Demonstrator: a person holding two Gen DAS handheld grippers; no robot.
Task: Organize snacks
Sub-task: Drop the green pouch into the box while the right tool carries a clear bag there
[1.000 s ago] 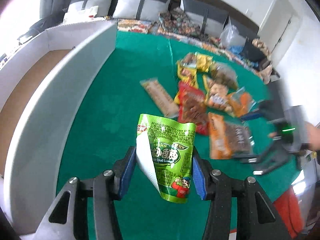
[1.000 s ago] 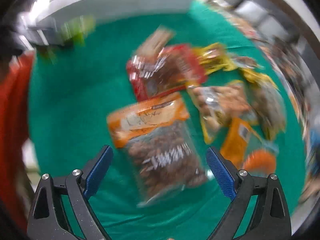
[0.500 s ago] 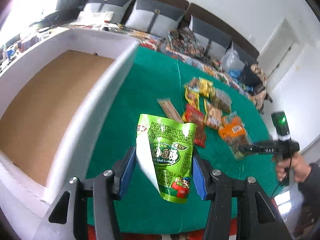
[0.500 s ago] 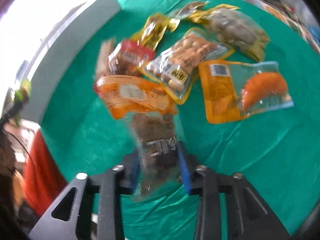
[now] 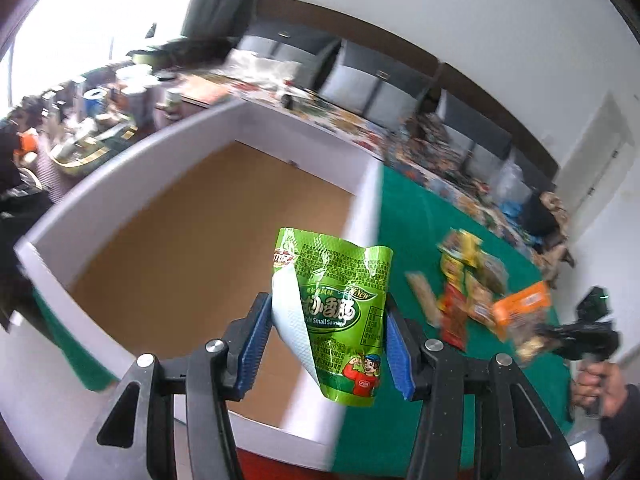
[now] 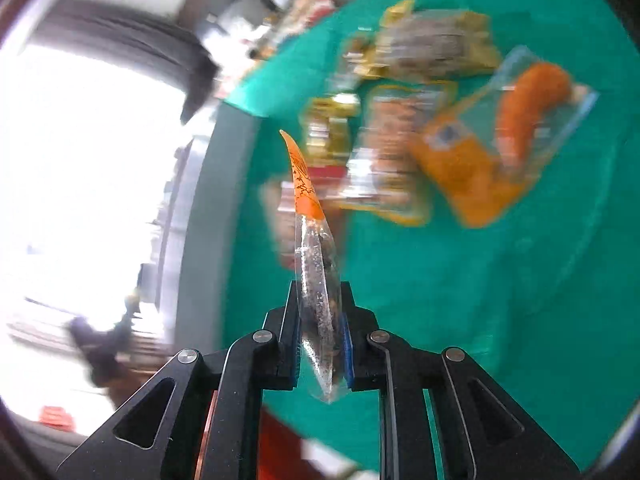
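My left gripper [image 5: 326, 336] is shut on a green sausage packet [image 5: 340, 312] and holds it in the air over the right wall of a white box with a brown floor [image 5: 192, 240]. My right gripper [image 6: 320, 344] is shut on an orange-topped clear snack bag [image 6: 316, 264], seen edge-on and lifted above the green table. That bag [image 5: 520, 320] and the right gripper [image 5: 576, 336] also show at the right of the left wrist view. Several snack packets [image 6: 420, 140] lie in a loose pile on the cloth; they also show in the left wrist view [image 5: 464, 288].
The green tablecloth [image 6: 520, 300] covers the table [image 5: 420, 216]. The box's white walls [image 5: 132, 160] stand on the table's left side. A cluttered shelf [image 5: 100, 112] and sofa cushions [image 5: 360, 80] are beyond the table.
My left gripper carried the green packet leftward to above the box. My right gripper closed on the orange-topped bag and lifted it off the cloth.
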